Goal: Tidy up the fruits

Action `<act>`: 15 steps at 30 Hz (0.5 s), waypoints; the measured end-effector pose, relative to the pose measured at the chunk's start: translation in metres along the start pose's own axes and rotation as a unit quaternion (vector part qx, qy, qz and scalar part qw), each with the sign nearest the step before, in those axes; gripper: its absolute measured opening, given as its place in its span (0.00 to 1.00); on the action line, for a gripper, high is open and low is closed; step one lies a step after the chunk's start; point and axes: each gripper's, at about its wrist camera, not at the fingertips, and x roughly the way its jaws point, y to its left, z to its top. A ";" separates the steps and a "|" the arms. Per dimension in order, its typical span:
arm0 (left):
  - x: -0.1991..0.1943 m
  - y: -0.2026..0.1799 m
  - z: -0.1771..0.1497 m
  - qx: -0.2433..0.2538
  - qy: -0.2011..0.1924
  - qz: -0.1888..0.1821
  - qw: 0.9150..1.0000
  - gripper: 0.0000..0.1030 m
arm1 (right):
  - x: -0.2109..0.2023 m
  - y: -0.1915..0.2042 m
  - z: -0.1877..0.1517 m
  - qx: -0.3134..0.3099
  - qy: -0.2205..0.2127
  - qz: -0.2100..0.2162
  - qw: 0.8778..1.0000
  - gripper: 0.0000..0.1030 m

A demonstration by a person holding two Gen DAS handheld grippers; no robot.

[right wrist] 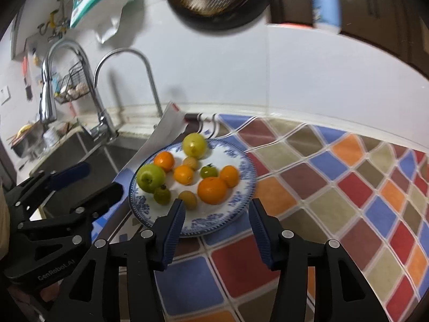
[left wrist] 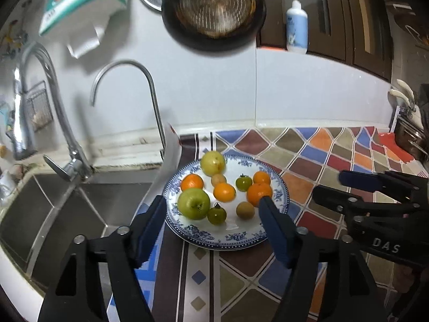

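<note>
Blue-and-white china: a round plate (left wrist: 197, 237) with a floral rim lies flat on the worktop (left wrist: 308, 161), near its edge by the steel sink (left wrist: 80, 209).
Worktop cover: a smooth sheet printed with diamond tiles in orange, red, blue, olive and brown.
Fruits: all on the plate, well inside its rim.
Large green apple (left wrist: 194, 203): glossy, round, at the sink side, its stem dimple facing the left camera.
Yellow-green apple (left wrist: 213, 163): at the plate's wall side.
Oranges (left wrist: 259, 193): four, round, finely pitted, spread across the middle.
Green tomatoes (left wrist: 216, 214): two, small and shiny, dark calyxes up.
Brown fruits (left wrist: 245, 209): three, small, matt, roundish.
Long axis: none shows; every fruit is near round.
Left tool (left wrist: 211, 205): jaws wide apart, nothing between the blue pads.
Right tool (right wrist: 217, 209): jaws parted, empty, over the plate's near rim.
</note>
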 end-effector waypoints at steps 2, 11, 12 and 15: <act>-0.012 -0.003 0.001 -0.003 -0.009 0.003 1.000 0.77 | -0.015 -0.003 -0.003 0.007 -0.012 -0.013 1.000 0.58; -0.059 -0.024 -0.003 -0.006 -0.040 0.012 0.999 0.90 | -0.077 -0.009 -0.022 0.010 -0.056 -0.051 0.997 0.74; -0.064 -0.027 -0.004 -0.007 -0.043 0.013 0.999 0.92 | -0.085 -0.011 -0.025 0.013 -0.060 -0.053 0.997 0.74; -0.082 -0.035 -0.009 -0.009 -0.050 0.013 0.999 0.94 | -0.103 -0.018 -0.035 0.023 -0.063 -0.057 0.996 0.75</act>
